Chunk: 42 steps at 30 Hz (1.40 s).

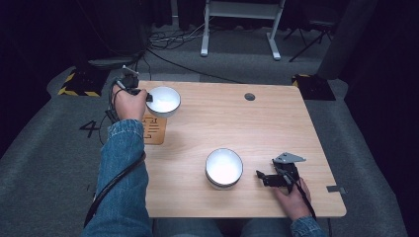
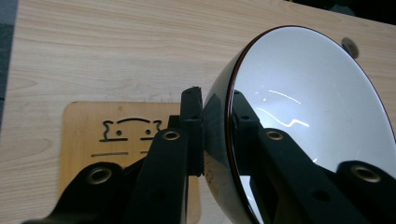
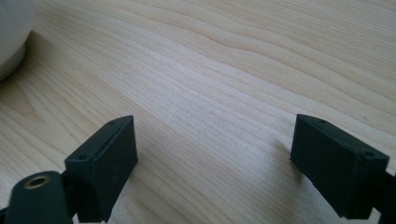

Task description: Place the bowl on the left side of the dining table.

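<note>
A white bowl (image 1: 164, 100) with a dark rim is held at the table's far left, tilted, above the wood. My left gripper (image 1: 146, 97) is shut on its rim: in the left gripper view one jaw presses the bowl's (image 2: 308, 98) outer wall and the other sits inside. A second white bowl (image 1: 224, 167) stands upright near the front middle. My right gripper (image 1: 264, 176) rests low just right of that bowl, open, with bare wood between its fingers (image 3: 108, 158). The edge of that bowl (image 3: 11, 42) shows at the top left of the right gripper view.
A small wooden coaster (image 1: 154, 129) with cut-out markings lies under and in front of the held bowl, near the table's left edge. A round cable hole (image 1: 249, 97) sits at the far middle. The wooden table (image 1: 276, 128) is bare across its right half.
</note>
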### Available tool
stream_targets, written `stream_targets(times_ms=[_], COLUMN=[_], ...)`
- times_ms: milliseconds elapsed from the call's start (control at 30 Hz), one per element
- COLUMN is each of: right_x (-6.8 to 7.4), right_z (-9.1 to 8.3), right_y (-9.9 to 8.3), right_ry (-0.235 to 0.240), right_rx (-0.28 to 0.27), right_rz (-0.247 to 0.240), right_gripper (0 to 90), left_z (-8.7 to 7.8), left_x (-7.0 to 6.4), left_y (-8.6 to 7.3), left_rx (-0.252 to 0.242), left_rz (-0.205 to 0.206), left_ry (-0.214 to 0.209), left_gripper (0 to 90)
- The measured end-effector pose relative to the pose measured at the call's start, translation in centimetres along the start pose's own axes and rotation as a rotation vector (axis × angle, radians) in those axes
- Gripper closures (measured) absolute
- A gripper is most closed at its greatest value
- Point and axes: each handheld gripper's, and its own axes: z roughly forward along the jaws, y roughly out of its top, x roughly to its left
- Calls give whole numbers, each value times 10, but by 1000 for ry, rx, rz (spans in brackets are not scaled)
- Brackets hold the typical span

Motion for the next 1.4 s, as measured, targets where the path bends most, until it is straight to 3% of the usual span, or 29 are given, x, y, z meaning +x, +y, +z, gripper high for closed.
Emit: stream_targets(times_ms=[200,333,733,1133,1400], right_x=[0,0,1,0,0], right_z=[0,0,0,0,0], right_y=[0,0,0,0,0], right_ry=[0,0,-4,-8,-8], right_rx=[0,1,-1,4,4], right_rz=[-1,4,12,-3,-4], right_gripper=[148,148,147,147,147], left_z=[7,13,26,35,43], left_x=[14,24,54,74,81], left_y=[-5,-10,-20,-30,-37], left_rx=[-5,-2,-8,-6,-2], left_rz=[-23,-29,-94,-155,-167], left_ry=[8,36,33,39,45], left_gripper=[798,796,796,795,795])
